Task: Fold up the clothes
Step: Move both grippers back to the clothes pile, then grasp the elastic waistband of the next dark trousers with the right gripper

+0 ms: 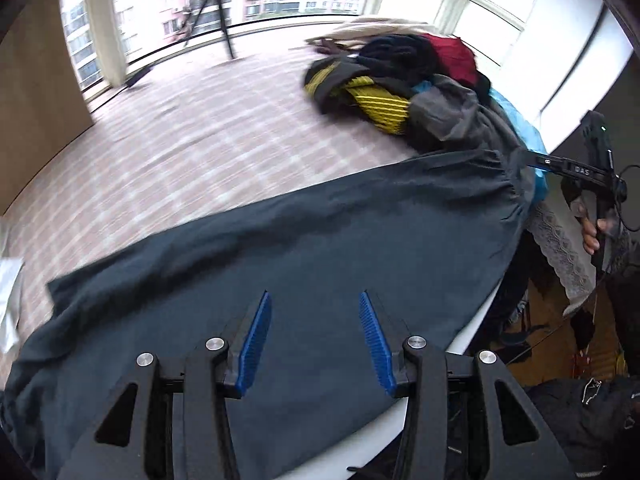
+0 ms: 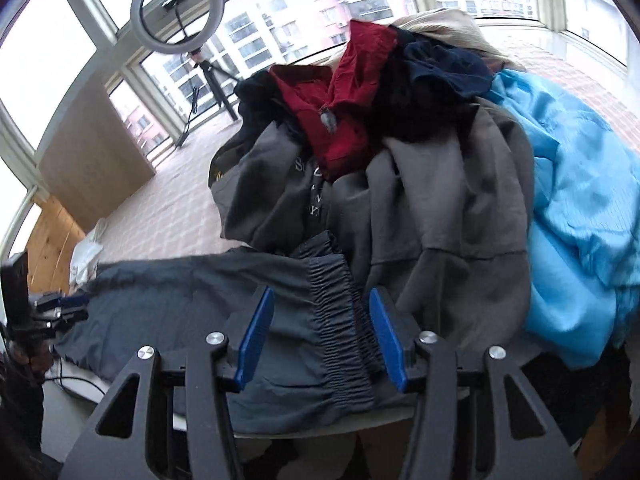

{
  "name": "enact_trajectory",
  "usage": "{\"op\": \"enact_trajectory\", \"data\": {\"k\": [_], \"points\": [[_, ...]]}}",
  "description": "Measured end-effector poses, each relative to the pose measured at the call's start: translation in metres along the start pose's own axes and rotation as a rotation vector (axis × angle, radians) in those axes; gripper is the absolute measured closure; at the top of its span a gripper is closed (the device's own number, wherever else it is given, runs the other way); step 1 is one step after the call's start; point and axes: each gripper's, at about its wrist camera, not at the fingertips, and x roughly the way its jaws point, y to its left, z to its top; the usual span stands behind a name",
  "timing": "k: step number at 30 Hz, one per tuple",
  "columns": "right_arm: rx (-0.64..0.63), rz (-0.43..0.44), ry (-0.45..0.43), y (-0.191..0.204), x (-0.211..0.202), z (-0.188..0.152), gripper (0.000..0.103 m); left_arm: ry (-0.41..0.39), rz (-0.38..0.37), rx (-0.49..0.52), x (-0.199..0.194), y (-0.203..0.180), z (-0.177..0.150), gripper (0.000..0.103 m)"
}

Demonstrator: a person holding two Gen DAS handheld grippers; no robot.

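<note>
Dark trousers (image 1: 304,248) spread flat along table edge – ready for folding.
Left gripper (image 1: 316,300) and right gripper (image 2: 320,296) both agape, empty, hovering over cloth – right above elastic waistband (image 2: 336,320), clothes pile (image 2: 420,140) behind.

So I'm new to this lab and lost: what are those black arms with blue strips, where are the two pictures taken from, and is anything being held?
Each picture comes from a camera on a tool a person carries. The left hand-held gripper shows its blue pads open above dark grey trousers spread on a bed with a checked cover. The right hand-held gripper looks from the other end: its open pads straddle the trousers' elastic waistband, seemingly without pinching it. Behind lies a pile of unfolded clothes. Neither gripper seems to hold anything now.
</note>
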Motion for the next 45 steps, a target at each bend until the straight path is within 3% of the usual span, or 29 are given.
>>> {"op": "enact_trajectory", "data": {"k": [3, 6, 10, 11, 13, 14, 15, 18, 22, 26, 27, 28, 30, 34, 39, 45], "points": [[-0.104, -0.002, 0.075, -0.004, 0.022, 0.006, 0.053, 0.008, -0.031, 0.111, 0.041, -0.062, 0.048, 0.057], [-0.153, 0.018, 0.114, -0.005, 0.035, 0.007, 0.053, -0.004, -0.012, 0.267, 0.078, -0.113, 0.085, 0.052], [-0.165, 0.097, 0.106, -0.010, 0.033, 0.007, 0.054, 0.020, -0.025, 0.420, 0.121, -0.161, 0.115, 0.052], [-0.168, 0.120, 0.100, -0.012, 0.031, 0.006, 0.056, 0.030, -0.022, 0.447, 0.132, -0.168, 0.119, 0.052], [-0.184, 0.140, 0.101, -0.012, 0.030, 0.006, 0.072, 0.058, 0.002, 0.487, 0.150, -0.179, 0.124, 0.052], [-0.193, 0.135, 0.094, -0.011, 0.029, 0.007, 0.077, 0.074, 0.004, 0.489, 0.158, -0.182, 0.126, 0.054], [-0.202, 0.129, 0.088, -0.011, 0.028, 0.008, 0.084, 0.088, -0.004, 0.482, 0.162, -0.183, 0.128, 0.065], [-0.200, 0.176, 0.098, -0.012, 0.032, 0.013, 0.089, 0.117, -0.018, 0.457, 0.166, -0.182, 0.130, 0.093], [-0.228, 0.170, 0.077, -0.010, 0.037, 0.022, 0.091, 0.109, -0.008, 0.382, 0.160, -0.169, 0.136, 0.094], [-0.244, 0.145, 0.108, -0.014, 0.042, 0.027, 0.090, 0.117, -0.010, 0.354, 0.163, -0.168, 0.142, 0.093], [-0.247, 0.137, 0.105, -0.015, 0.037, 0.026, 0.084, 0.116, -0.005, 0.366, 0.165, -0.171, 0.143, 0.092], [-0.254, 0.135, 0.108, -0.016, 0.035, 0.025, 0.062, 0.115, 0.003, 0.376, 0.166, -0.174, 0.144, 0.092], [-0.275, 0.120, 0.101, -0.019, 0.032, 0.023, 0.042, 0.125, 0.003, 0.387, 0.170, -0.180, 0.144, 0.092], [-0.310, 0.135, 0.143, -0.023, 0.046, 0.026, 0.042, 0.149, 0.013, 0.394, 0.180, -0.186, 0.144, 0.091], [-0.238, 0.218, 0.193, -0.038, 0.054, 0.035, 0.044, 0.156, 0.013, 0.399, 0.180, -0.195, 0.150, 0.089], [-0.273, 0.271, 0.149, -0.035, 0.024, 0.041, 0.044, 0.161, 0.008, 0.401, 0.180, -0.206, 0.153, 0.089]]}}
